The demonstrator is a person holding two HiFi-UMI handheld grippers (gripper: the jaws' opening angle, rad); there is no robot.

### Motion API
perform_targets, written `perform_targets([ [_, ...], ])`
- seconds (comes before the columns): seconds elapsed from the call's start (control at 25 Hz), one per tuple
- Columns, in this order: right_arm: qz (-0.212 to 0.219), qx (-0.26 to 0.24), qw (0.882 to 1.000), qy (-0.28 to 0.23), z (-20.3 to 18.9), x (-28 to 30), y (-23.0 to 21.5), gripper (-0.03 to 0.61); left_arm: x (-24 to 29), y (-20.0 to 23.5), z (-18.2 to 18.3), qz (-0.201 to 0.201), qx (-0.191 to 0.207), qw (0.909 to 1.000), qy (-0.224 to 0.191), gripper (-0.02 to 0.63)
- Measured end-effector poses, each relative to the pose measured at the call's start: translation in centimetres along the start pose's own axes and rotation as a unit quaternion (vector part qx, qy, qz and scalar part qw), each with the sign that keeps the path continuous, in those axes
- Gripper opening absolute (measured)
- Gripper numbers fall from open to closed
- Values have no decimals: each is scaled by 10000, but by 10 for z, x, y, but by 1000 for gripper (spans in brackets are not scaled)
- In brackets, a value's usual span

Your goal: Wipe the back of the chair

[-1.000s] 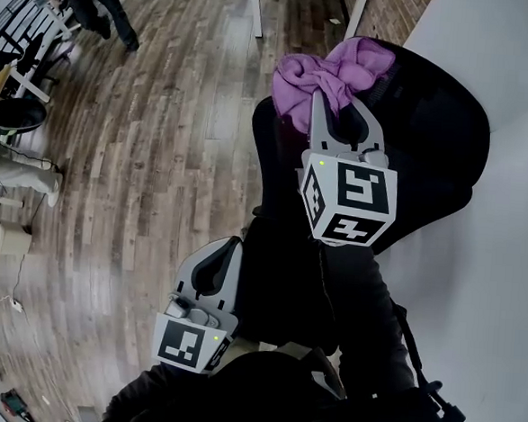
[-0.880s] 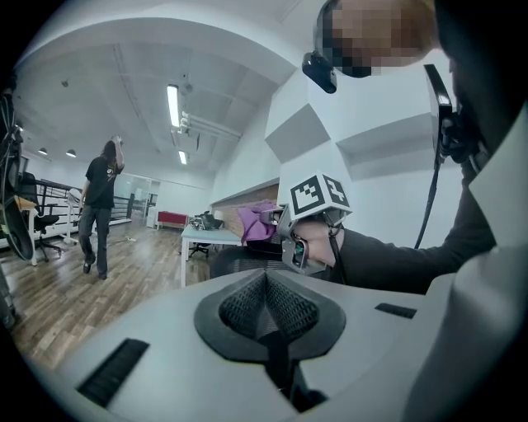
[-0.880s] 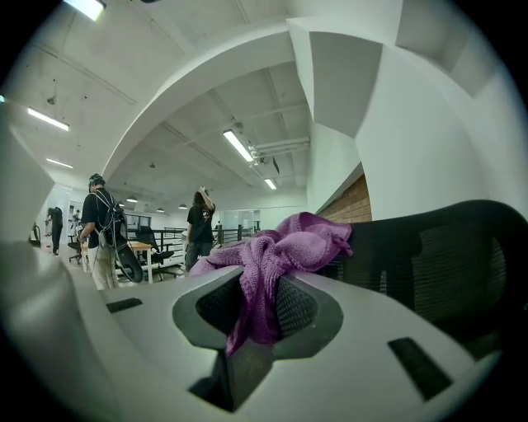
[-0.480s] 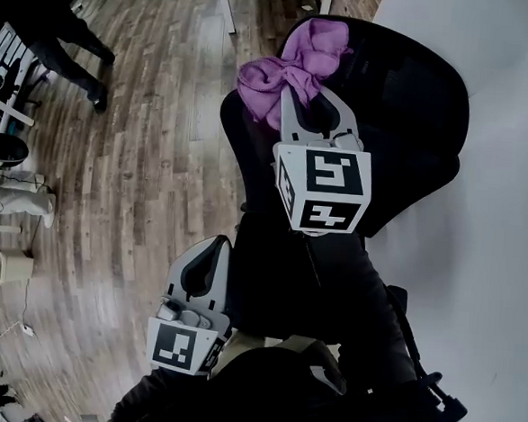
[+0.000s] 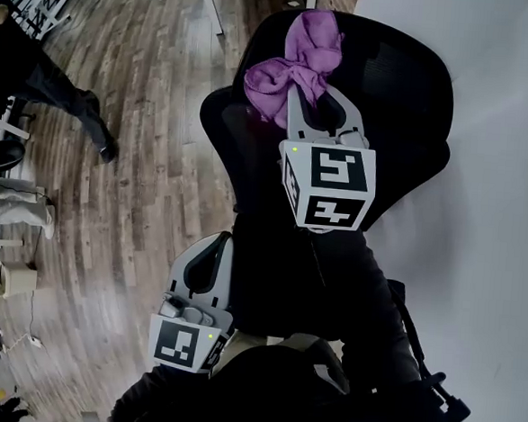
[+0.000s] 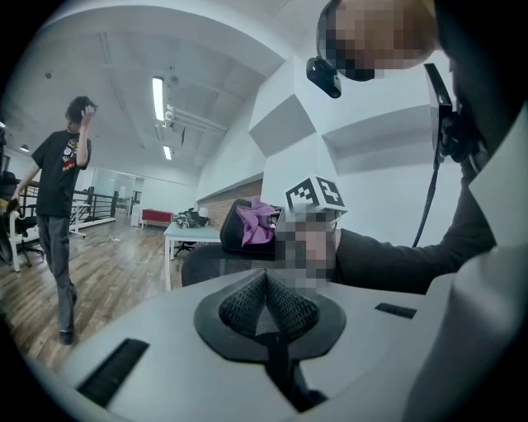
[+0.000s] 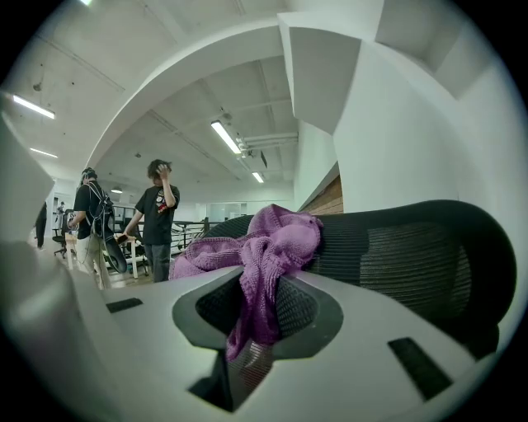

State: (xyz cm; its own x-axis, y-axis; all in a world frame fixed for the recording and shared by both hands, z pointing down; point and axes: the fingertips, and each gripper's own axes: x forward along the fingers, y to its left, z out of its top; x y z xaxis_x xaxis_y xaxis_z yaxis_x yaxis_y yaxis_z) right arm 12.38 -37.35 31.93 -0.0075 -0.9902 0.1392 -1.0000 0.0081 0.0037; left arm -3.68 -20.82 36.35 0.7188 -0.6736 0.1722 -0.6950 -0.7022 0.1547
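The right gripper [image 5: 313, 99] is reaching out over the chair [image 5: 406, 107], its fingers [image 7: 307, 307] pinching a purple cloth [image 5: 296, 68]. A tail of the cloth is hanging down between the pads, and the bunched rest is lying against the top rim of the black mesh back. In the right gripper view the cloth [image 7: 268, 247] is covering the left part of the chair's [image 7: 412, 255] back, while the mesh to the right is showing bare.

The left gripper [image 5: 216, 252] is hanging low, near the person's body and well apart from the chair. Its fingers [image 6: 289, 309] are pressing together with nothing between them.

A white wall [image 5: 499, 195] is running along the chair's right side, just beside it, leaving little room there. To the left, wood floor [image 5: 151, 153] is lying open. A person [image 5: 39, 73] in dark clothes is walking across it, well apart from the chair. The right gripper view is showing a second person [image 7: 87, 218] standing beyond the one in the black T-shirt [image 7: 157, 218]. A white table [image 6: 194, 237] is standing behind the chair in the left gripper view.

A pale bin-like thing [image 5: 11, 280] is sitting by the floor's left edge; what it holds cannot be made out.
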Motion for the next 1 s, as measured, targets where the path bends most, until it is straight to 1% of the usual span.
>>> perform_targets([
  [0.28, -257, -7, 9997, 46, -7, -14, -34, 81, 16, -22, -4, -230, -6, 9997, 101, 6],
  [0.48, -529, -1, 9986, 51, -14, -32, -66, 81, 27, -43, -11, -479, 125, 9987, 96, 6],
  [0.68, -736, -24, 9973, 79, -4, -55, -95, 81, 32, -70, 2, -663, 84, 9977, 123, 6],
  [0.84, -950, -7, 9954, 74, -6, -72, -119, 81, 39, -89, -1, -869, 113, 9960, 153, 6],
  [1.0, -1096, 28, 9940, 62, -6, -91, -139, 81, 42, -109, 1, -1095, 334, 9934, -16, 6],
])
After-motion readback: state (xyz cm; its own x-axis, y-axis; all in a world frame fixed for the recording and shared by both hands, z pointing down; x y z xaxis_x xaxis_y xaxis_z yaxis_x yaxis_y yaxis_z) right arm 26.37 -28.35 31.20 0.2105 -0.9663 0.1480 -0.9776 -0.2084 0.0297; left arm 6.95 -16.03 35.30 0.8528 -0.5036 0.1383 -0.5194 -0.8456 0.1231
